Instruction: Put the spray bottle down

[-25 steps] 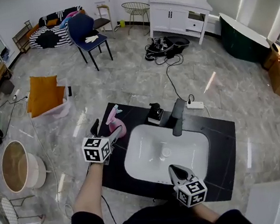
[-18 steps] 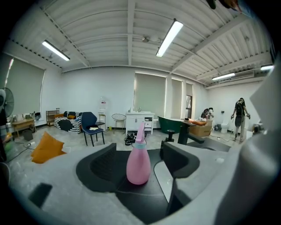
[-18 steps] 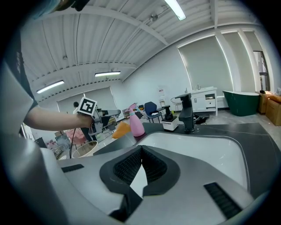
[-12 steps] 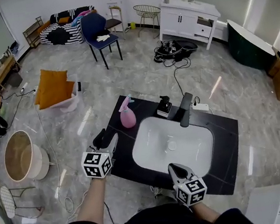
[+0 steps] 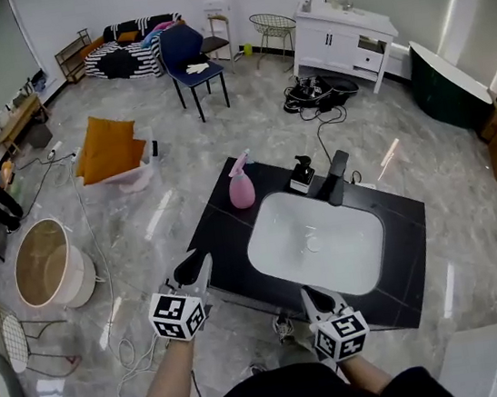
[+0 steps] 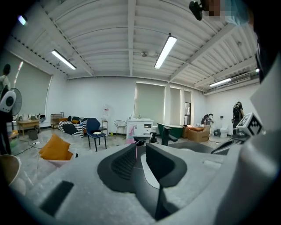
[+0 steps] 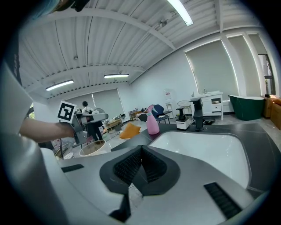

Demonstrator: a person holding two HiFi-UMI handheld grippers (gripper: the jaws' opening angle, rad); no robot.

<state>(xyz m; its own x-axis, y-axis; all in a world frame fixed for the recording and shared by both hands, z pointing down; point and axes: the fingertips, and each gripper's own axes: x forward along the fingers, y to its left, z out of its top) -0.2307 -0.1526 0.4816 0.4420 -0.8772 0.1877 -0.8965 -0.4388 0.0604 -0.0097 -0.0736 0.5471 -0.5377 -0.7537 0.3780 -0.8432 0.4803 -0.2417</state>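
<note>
The pink spray bottle (image 5: 241,187) stands upright on the far left corner of the black counter (image 5: 229,242), with nothing holding it. It also shows far off in the left gripper view as the pink bottle (image 6: 130,134), and in the right gripper view as the pink bottle (image 7: 152,122). My left gripper (image 5: 194,267) hovers off the counter's near left edge, well short of the bottle. Its jaws are closing to a narrow gap with nothing between them (image 6: 140,149). My right gripper (image 5: 310,296) is at the counter's near edge, shut and empty (image 7: 141,154).
A white sink basin (image 5: 319,243) fills the counter's middle, with a black faucet (image 5: 335,176) and a small black dispenser (image 5: 301,174) behind it. On the floor to the left are a beige tub (image 5: 47,267), an orange cushion (image 5: 108,148) and cables; a blue chair (image 5: 187,55) stands farther back.
The left gripper let go of the spray bottle and drew back toward me, its jaws narrowing. The right gripper also drew back. The bottle stays upright on the counter.
</note>
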